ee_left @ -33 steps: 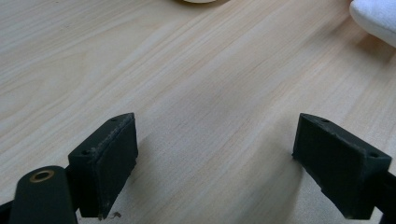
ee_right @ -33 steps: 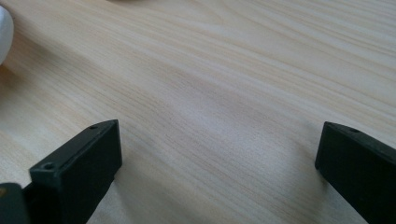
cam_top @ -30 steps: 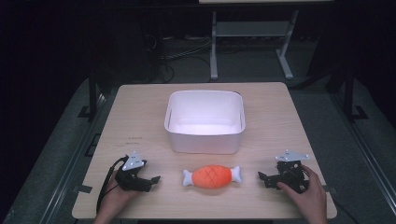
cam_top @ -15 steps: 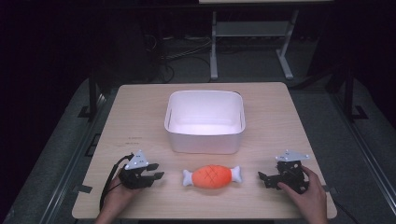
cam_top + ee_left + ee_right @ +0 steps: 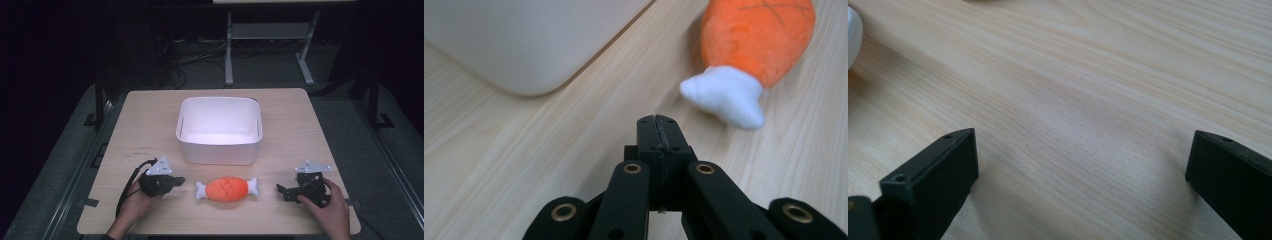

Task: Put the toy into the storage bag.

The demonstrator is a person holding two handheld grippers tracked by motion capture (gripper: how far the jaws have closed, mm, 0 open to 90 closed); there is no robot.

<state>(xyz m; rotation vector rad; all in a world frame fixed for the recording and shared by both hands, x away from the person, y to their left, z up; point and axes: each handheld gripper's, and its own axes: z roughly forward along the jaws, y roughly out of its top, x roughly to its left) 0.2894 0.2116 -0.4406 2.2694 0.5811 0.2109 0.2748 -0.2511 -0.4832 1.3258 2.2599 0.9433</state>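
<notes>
Pointing tongs at a toy drumstick

Lying between both grippers on the table point(image 5: 300, 120), the plush drumstick point(image 5: 227, 189) is touched by neither. The left gripper point(image 5: 176, 180) has just been closed tight on nothing. The right gripper point(image 5: 281, 189) is held wide open, empty. A white tub point(image 5: 219, 150) is parked just behind.

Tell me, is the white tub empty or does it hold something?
Empty: the high view shows the white tub's bare inside; the plush toy lies outside on the table.

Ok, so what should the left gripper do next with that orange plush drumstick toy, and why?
Probably reopen first: the left gripper has just closed on nothing, short of the orange plush drumstick toy and its white end. Then ease forward around that end.
</notes>
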